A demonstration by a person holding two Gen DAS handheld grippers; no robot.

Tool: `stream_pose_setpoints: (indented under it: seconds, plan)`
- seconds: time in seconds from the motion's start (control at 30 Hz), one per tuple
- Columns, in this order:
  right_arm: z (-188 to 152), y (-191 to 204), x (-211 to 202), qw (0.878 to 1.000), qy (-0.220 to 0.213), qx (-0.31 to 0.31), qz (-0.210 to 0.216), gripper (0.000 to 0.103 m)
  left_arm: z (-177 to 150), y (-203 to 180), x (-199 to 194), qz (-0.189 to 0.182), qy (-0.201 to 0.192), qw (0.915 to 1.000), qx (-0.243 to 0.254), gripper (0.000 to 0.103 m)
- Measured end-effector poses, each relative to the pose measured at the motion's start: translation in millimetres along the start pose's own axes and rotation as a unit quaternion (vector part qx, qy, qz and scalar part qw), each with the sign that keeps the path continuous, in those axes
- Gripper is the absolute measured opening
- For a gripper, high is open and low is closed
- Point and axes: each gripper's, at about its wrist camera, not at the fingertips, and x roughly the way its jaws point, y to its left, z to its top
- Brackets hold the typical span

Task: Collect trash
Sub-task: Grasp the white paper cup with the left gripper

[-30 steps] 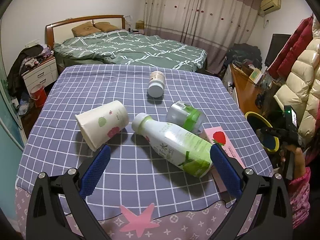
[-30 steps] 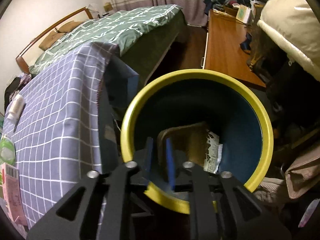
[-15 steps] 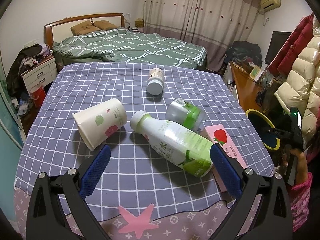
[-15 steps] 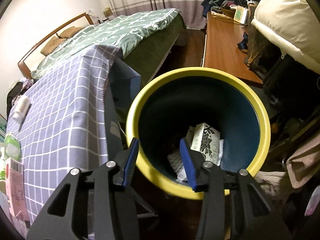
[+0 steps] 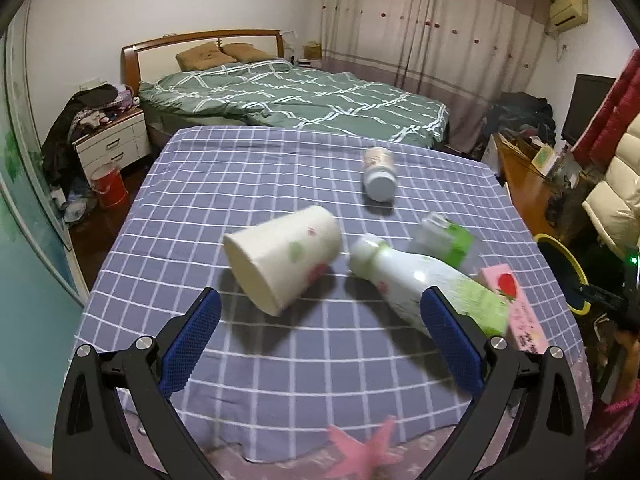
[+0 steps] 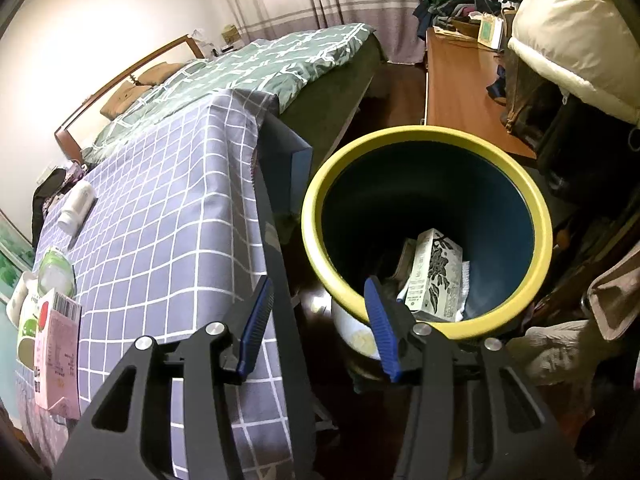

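Observation:
On the purple checked tablecloth (image 5: 248,184) lie a white paper cup (image 5: 284,258), a white-and-green bottle (image 5: 424,286), a clear jar with a green label (image 5: 444,238), a small white bottle (image 5: 379,174) and a pink carton (image 5: 516,312). My left gripper (image 5: 320,334) hovers wide open just short of the cup and bottle, holding nothing. In the right wrist view my right gripper (image 6: 320,320) hangs by the near rim of the yellow-rimmed blue bin (image 6: 536,208). Its jaws are opening, with nothing between them. A black-and-white carton (image 6: 436,276) lies inside the bin.
The bin stands on the floor off the table's right edge (image 6: 260,184), beside a wooden desk (image 6: 460,92) and padded coats (image 6: 568,36). A green bed (image 5: 296,96) lies beyond the table. A nightstand (image 5: 114,144) and red bucket (image 5: 108,188) sit at the left.
My right gripper let a carton fall into the bin, widened its jaws and drew back from the rim. My left gripper shifted left, so the table items slid right in its view.

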Motion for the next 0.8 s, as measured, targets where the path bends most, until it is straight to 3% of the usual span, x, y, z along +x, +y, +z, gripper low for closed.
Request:
stream_pose_setpoints:
  seconds: [0.17, 0.27, 0.43, 0.53, 0.67, 0.8]
  plan:
    - [-1, 3, 4, 1.000, 0.005, 0.000, 0.003, 0.046, 8, 17, 21, -0.014, 0.011, 0.9998, 0.006, 0.098]
    - [-2, 6, 6, 1.000, 0.009, -0.004, 0.003, 0.046, 19, 20, 31, -0.030, 0.015, 0.9989, 0.033, 0.098]
    - [0, 10, 9, 1.000, 0.013, -0.008, 0.002, 0.046, 44, 22, 54, -0.065, 0.054, 0.9912, 0.102, 0.098]
    - [2, 14, 10, 1.000, 0.015, -0.011, -0.001, 0.046, 57, 18, 70, -0.091, 0.095, 0.9777, 0.164, 0.098]
    - [3, 22, 12, 1.000, 0.017, -0.019, -0.003, 0.046, 69, 12, 93, -0.087, 0.140, 0.9613, 0.221, 0.098]
    - [5, 32, 15, 0.999, 0.023, -0.027, -0.005, 0.046, 63, -2, 120, -0.101, 0.204, 0.9288, 0.292, 0.098]
